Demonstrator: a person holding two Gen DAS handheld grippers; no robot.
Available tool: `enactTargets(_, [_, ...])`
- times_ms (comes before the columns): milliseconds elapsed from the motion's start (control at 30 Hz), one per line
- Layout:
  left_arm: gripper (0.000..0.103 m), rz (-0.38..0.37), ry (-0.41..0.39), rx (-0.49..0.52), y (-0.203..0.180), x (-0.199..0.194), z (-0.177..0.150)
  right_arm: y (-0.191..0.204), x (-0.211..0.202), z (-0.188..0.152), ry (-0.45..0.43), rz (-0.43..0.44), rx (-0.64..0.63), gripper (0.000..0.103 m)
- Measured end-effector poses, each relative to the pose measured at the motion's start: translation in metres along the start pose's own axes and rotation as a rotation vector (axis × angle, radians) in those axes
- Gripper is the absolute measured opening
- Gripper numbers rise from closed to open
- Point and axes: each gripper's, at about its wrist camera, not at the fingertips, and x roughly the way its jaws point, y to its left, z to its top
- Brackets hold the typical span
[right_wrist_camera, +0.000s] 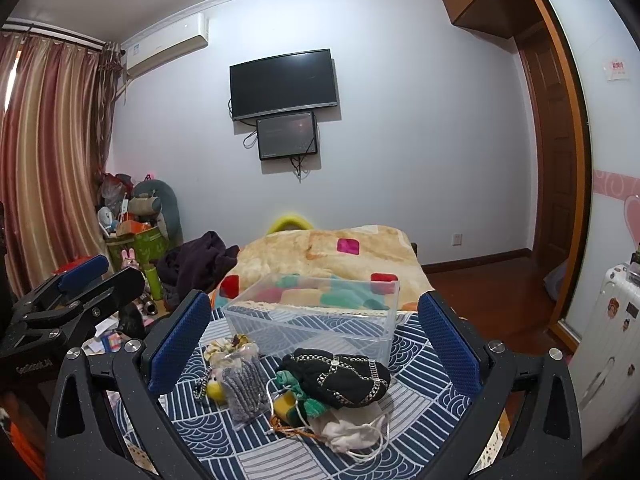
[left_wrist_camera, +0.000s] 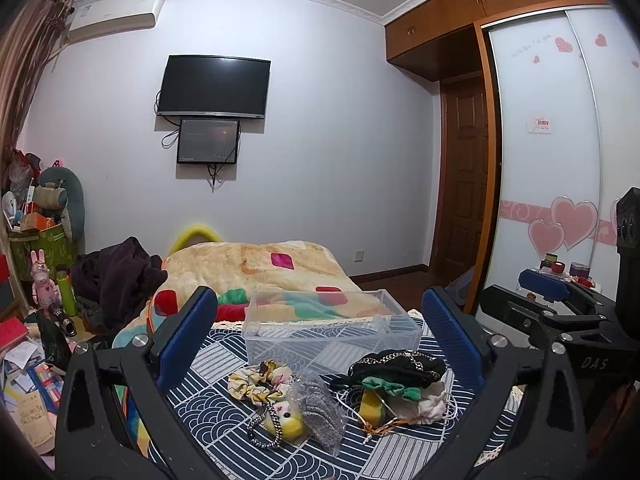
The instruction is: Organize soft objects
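Observation:
A clear plastic box (left_wrist_camera: 332, 330) (right_wrist_camera: 316, 316) stands empty on a blue patterned cloth (left_wrist_camera: 224, 404) (right_wrist_camera: 420, 392). In front of it lie soft items: a floral scrunchie (left_wrist_camera: 256, 380) (right_wrist_camera: 230, 346), a yellow plush toy (left_wrist_camera: 286, 420) (right_wrist_camera: 214, 388), a bag of grey hair ties (left_wrist_camera: 320, 412) (right_wrist_camera: 244, 392), a black chain-trimmed piece (left_wrist_camera: 400, 366) (right_wrist_camera: 340, 376), a green scrunchie (left_wrist_camera: 388, 386) (right_wrist_camera: 300, 394) and a white pouch (left_wrist_camera: 434, 400) (right_wrist_camera: 348, 428). My left gripper (left_wrist_camera: 320, 340) is open above them. My right gripper (right_wrist_camera: 316, 340) is open too, beside the left one.
A bed with a beige blanket (left_wrist_camera: 256, 268) (right_wrist_camera: 328, 252) lies behind the box. Dark clothes (left_wrist_camera: 116, 276) and clutter sit at the left. A white suitcase (right_wrist_camera: 608, 344) and a wardrobe (left_wrist_camera: 560, 140) stand at the right.

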Motion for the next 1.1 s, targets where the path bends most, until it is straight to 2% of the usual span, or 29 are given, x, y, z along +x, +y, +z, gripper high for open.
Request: enactTargets(1100, [0.103,-0.006,0.005,-0.004,-0.0026,0.0026,-0.0033,-0.0021,-0.0019,0.0019,-0.001,0.003,0.003,0.103])
